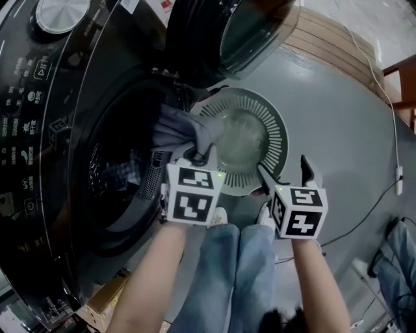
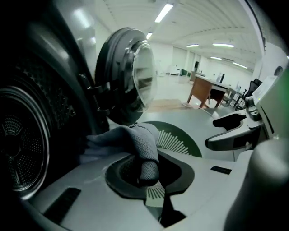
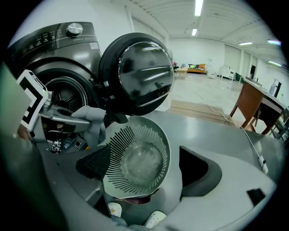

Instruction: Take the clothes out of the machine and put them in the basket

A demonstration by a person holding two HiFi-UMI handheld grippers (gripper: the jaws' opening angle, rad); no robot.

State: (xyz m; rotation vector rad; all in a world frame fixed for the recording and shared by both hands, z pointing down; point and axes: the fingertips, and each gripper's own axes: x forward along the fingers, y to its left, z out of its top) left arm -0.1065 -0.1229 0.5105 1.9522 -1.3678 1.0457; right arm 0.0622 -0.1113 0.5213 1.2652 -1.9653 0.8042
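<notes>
Jaws: L gripper point(image 1: 197, 156) pinching grey cloth point(image 1: 177, 127), 1 pc, tail hidden in dark drum point(image 1: 120, 172); R gripper point(image 1: 284, 172) spread, empty. 1 basket point(image 1: 278, 140) on floor point(image 1: 338, 130) below door point(image 1: 253, 32); drum contents unclear.

No word or number can be read. On the washing machine's control panel point(image 1: 26, 123), at the far left, stand rows of small white characters and icons, too small to make out; only a play-pause sign point(image 1: 40, 69) shows near the dial point(image 1: 62, 13). The left cube point(image 1: 190, 194) and right cube point(image 1: 300, 211) bear black-and-white square patterns, no letters.
</notes>
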